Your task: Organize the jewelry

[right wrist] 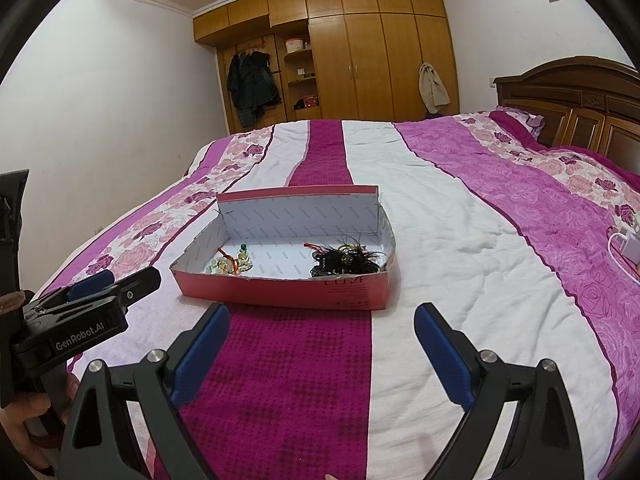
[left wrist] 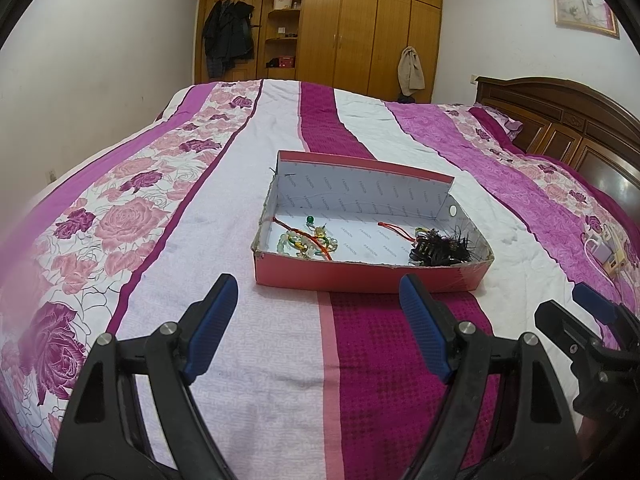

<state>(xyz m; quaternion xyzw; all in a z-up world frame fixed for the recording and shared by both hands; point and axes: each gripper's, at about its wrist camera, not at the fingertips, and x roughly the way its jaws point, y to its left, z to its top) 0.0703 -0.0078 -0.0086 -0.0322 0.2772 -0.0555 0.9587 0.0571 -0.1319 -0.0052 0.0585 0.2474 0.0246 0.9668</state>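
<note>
A pink cardboard box (left wrist: 360,278) with a white inside lies open on the bed, also in the right wrist view (right wrist: 280,294). At its left end lies a tangle of pale bead bracelets and red cord (left wrist: 306,242) (right wrist: 230,264). At its right end lies a black feathery hair piece with clips (left wrist: 440,248) (right wrist: 346,262). My left gripper (left wrist: 318,294) is open and empty, just short of the box's near wall. My right gripper (right wrist: 322,320) is open and empty, also just short of the box.
The bed has a purple, white and rose-patterned quilt (left wrist: 248,360). A white charger with cable (left wrist: 604,250) lies at the right, near the wooden headboard (left wrist: 568,128). A wooden wardrobe (left wrist: 360,28) and hanging coats (left wrist: 228,36) stand beyond the bed.
</note>
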